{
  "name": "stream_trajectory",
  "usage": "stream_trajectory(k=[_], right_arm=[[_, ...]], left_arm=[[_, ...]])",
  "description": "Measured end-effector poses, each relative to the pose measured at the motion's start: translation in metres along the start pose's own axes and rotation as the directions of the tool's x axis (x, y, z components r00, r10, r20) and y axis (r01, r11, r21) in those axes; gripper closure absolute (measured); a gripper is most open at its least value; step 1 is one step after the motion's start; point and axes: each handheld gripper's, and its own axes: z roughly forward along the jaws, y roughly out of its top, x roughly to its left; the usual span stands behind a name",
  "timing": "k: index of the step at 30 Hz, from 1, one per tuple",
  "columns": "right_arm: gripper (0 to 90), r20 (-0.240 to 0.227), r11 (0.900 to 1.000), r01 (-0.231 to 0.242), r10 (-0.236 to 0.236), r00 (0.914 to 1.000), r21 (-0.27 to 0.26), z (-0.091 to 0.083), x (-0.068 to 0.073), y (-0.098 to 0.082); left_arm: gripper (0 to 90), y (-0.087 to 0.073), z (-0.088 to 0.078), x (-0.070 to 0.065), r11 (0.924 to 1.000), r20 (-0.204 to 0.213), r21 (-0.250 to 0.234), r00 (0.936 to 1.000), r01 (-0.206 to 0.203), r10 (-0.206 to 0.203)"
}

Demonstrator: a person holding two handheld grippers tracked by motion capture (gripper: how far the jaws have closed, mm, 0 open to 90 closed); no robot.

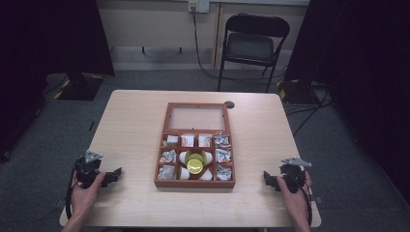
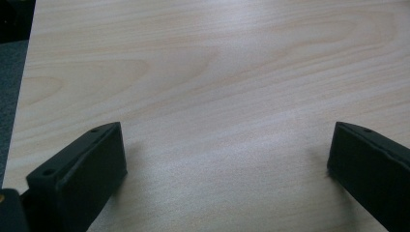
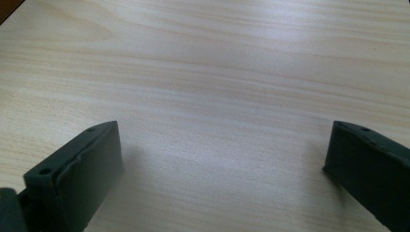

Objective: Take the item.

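Both grippers rest on the table at its near edge. The left gripper has its jaws spread wide with nothing between them, same for the right gripper; the left and right gripper views show bare wood between the jaws. The wooden compartment box sits mid-table between them, lid open and tilted back, with wrapped packets in the side cells and a yellow-lidded jar in the centre among white pods.

Likely the start of a reach: come in over the low front wall and keep the jaws wide. There is plenty of open tabletop on both sides. The lid blocks approach from the far side. A folding chair stands beyond the table.
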Motion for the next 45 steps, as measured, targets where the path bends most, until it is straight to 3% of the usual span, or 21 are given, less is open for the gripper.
stream_trajectory(k=[8,14,17,18,20,24,26,30,37,41,42,45], right_arm=[[0.0,0.0,1.0,0.001,-0.001,1.0,0.0,0.0,0.0,0.0],[0.0,-0.001,1.0,0.001,-0.001,1.0,0.0,0.0,0.0,0.0],[0.0,-0.001,1.0,0.002,-0.002,1.0,0.0,0.0,0.0,0.0],[0.0,-0.001,1.0,0.001,-0.001,1.0,0.0,0.0,0.0,0.0],[0.0,-0.001,1.0,0.001,-0.001,1.0,0.0,0.0,0.0,0.0],[0.0,-0.001,1.0,0.001,-0.001,1.0,0.0,0.0,0.0,0.0],[0.0,-0.003,1.0,0.002,-0.002,1.0,0.0,0.0,0.0,0.0],[0.0,-0.003,1.0,0.002,-0.002,1.0,0.0,0.0,0.0,0.0],[0.0,-0.003,1.0,0.002,-0.002,1.0,0.0,0.0,0.0,0.0],[0.0,-0.003,1.0,0.002,-0.002,1.0,0.0,0.0,0.0,0.0],[0.0,-0.003,1.0,0.003,-0.003,1.0,0.0,0.0,0.0,0.0],[0.0,-0.003,1.0,0.003,-0.003,1.0,0.0,0.0,0.0,0.0]], left_arm=[[0.5,0.0,-0.001,0.0,1.0,0.007,0.003,1.0,-0.003,0.003],[16.9,0.002,-0.006,-0.002,1.0,-0.007,-0.002,1.0,0.005,-0.005],[16.1,0.002,-0.006,-0.003,1.0,0.009,0.001,1.0,-0.003,0.003],[16.8,0.002,-0.007,-0.005,1.0,0.041,-0.002,0.9991,-0.009,0.009],[17.6,0.003,-0.009,-0.007,0.9998,0.059,-0.013,0.9981,-0.017,0.018],[20.3,0.006,-0.012,-0.012,0.9981,0.057,-0.041,0.9972,-0.046,0.048],[22.4,0.008,-0.014,-0.014,0.9965,0.079,-0.066,0.9952,-0.052,0.058],[22.3,0.011,-0.017,-0.02,0.9936,0.084,-0.088,0.9934,-0.071,0.078],[22.3,0.02,-0.017,-0.027,0.9888,0.088,-0.095,0.9884,-0.115,0.124],[24.6,0.024,-0.019,-0.031,0.9894,0.113,-0.111,0.9879,-0.094,0.107],[26.5,0.028,-0.019,-0.034,0.9897,0.139,-0.121,0.9858,-0.077,0.094],[26.4,0.032,-0.018,-0.038,0.9887,0.142,-0.124,0.9845,-0.085,0.103]])
